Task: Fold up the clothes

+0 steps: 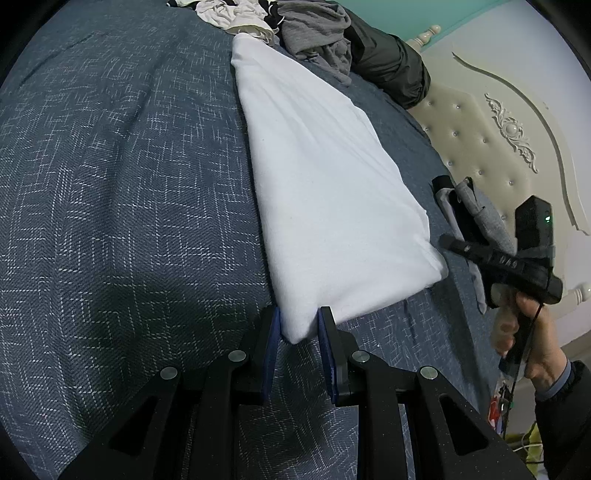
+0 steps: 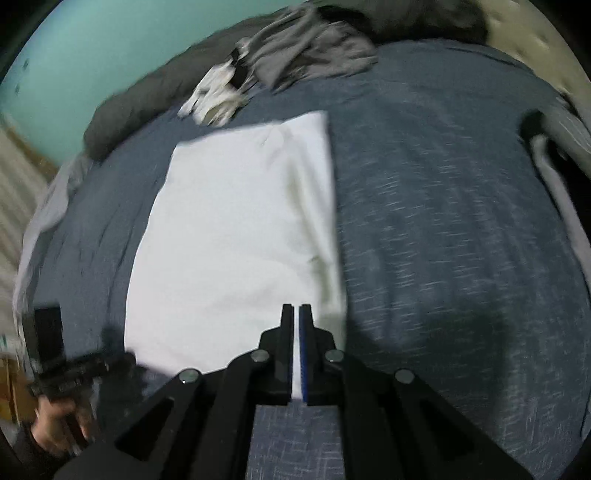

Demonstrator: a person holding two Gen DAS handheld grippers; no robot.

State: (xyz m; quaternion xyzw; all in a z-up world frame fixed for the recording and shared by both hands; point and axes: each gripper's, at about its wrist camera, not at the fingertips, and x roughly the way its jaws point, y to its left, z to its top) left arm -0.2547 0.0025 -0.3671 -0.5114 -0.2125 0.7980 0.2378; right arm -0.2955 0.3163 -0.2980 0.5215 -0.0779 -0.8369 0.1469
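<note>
Left wrist view: white garment (image 1: 325, 177) folded into a long strip on the bed (image 1: 110, 184), near corner between left tongs (image 1: 299, 325), fingers part-open around it, not visibly pinching. Right tongs (image 2: 295, 314) pressed nearly shut, nothing clearly between them. Likely mid-fold; next needs both near corners gripped, carried toward the far end beside the clothes pile (image 1: 314, 33).

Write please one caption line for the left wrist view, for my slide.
Left gripper straddles a corner of the folded white garment on the blue bedspread, jaws apart.
</note>
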